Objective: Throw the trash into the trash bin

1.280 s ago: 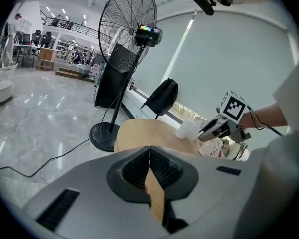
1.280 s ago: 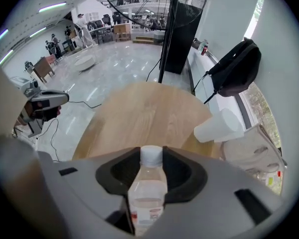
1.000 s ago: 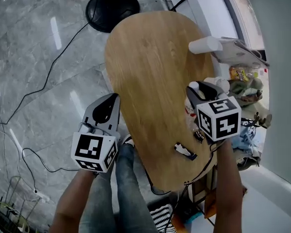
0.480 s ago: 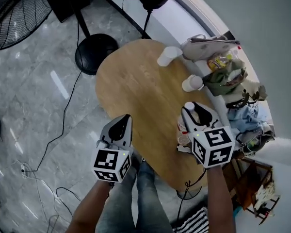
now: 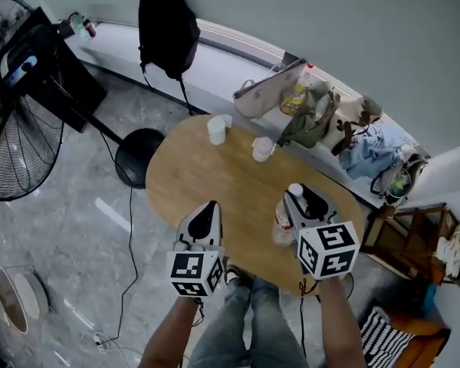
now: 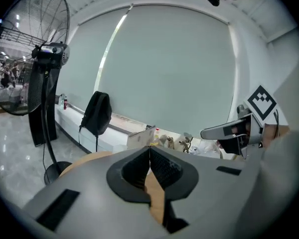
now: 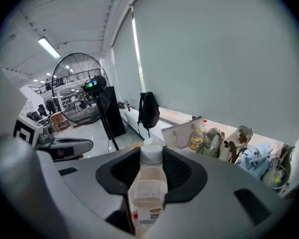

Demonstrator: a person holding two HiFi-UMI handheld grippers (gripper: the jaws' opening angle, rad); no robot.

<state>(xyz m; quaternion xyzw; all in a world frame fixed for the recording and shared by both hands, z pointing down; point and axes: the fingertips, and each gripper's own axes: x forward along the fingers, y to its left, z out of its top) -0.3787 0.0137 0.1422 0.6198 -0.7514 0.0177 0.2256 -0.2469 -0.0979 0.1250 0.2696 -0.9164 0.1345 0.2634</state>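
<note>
A clear plastic bottle with a white cap stands upright between the jaws of my right gripper, which is shut on it. In the head view the bottle hangs over the near right part of the oval wooden table, under the right gripper. My left gripper hovers at the table's near edge; its jaws meet with nothing between them, as the left gripper view also shows. No trash bin can be told for certain.
Two white cups stand at the table's far side. Behind them a ledge holds a tote bag, clothes and a black backpack. A large fan stands at left. A round pale container and cables lie on the floor.
Both grippers have risen together, the right still holding the bottle. The head view has swung up from the tabletop, so the wall, ledge and fan now show.
</note>
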